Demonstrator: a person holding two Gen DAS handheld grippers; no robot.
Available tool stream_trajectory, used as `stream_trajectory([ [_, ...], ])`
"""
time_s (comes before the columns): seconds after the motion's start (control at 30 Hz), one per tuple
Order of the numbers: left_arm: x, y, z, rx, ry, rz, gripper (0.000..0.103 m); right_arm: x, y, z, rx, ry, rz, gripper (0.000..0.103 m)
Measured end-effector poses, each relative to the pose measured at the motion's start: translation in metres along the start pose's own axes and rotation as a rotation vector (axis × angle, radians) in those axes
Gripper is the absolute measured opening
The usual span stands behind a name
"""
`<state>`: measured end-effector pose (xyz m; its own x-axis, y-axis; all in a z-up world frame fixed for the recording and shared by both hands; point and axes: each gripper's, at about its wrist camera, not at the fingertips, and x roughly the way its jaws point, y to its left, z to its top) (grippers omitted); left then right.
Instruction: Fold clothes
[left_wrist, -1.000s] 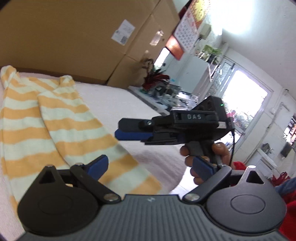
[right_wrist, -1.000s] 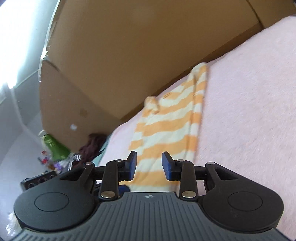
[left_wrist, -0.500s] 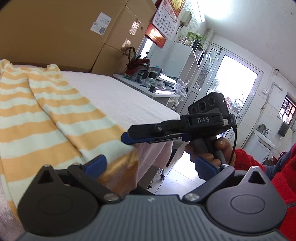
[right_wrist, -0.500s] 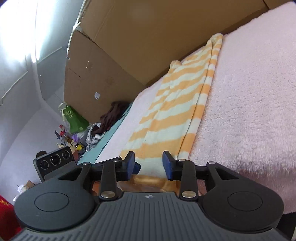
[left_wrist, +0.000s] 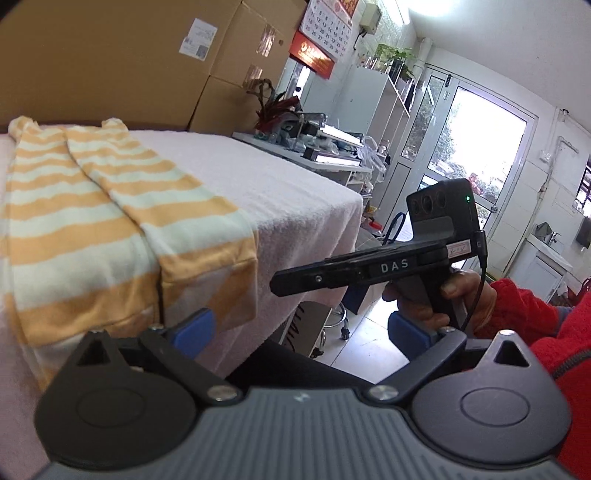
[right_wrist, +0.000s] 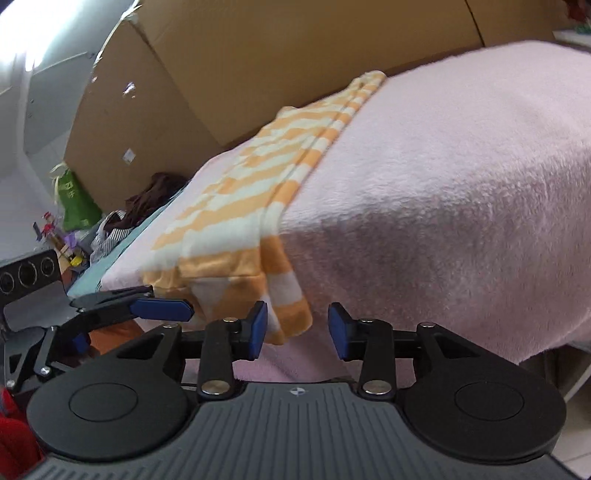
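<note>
The striped garment (left_wrist: 110, 206) lies long on the desk (right_wrist: 461, 166), hem hung just ahead of both open, empty hand-held grippers (left_wrist: 299, 332) (right_wrist: 297, 326). Whether folding is starting or finishing cannot be told.

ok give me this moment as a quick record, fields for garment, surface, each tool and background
garment: orange and cream striped garment, lying lengthwise, its near end hanging over the table edge
surface: table under a pink fleece cover
left tool: open, holding nothing, near the hanging end
right tool: open, empty, just below the hanging end
background: cardboard boxes, wall calendar
</note>
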<state>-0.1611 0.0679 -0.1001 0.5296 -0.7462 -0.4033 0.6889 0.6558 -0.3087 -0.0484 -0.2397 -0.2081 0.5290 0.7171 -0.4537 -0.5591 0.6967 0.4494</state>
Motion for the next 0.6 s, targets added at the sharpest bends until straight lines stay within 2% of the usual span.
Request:
stream_trajectory([
  [0.03,-0.009,0.001,-0.003,-0.007,-0.01,0.025,0.101,0.0,0.003,-0.001,-0.023,-0.003,-0.004,0.044],
  [0.1,-0.027,0.009,-0.009,-0.035,-0.026,0.092,0.101,0.001,0.005,-0.002,-0.054,-0.007,-0.013,0.055],
  [0.2,-0.048,0.029,-0.015,-0.092,-0.056,0.188,0.101,0.006,0.003,-0.001,-0.065,-0.015,-0.019,0.058],
  [0.3,-0.044,0.044,-0.015,-0.062,-0.033,0.179,0.101,0.013,-0.001,0.0,-0.08,-0.014,-0.01,0.058],
  [0.43,-0.03,0.056,-0.011,0.039,0.056,0.225,0.101,0.02,-0.007,0.002,-0.143,0.005,-0.01,0.058],
  [0.5,-0.032,0.06,-0.012,0.041,0.067,0.223,0.101,0.02,-0.011,0.003,-0.156,0.007,-0.015,0.058],
  [0.6,-0.035,0.065,-0.014,0.051,0.07,0.228,0.101,0.016,-0.017,0.003,-0.132,-0.01,0.033,0.058],
])
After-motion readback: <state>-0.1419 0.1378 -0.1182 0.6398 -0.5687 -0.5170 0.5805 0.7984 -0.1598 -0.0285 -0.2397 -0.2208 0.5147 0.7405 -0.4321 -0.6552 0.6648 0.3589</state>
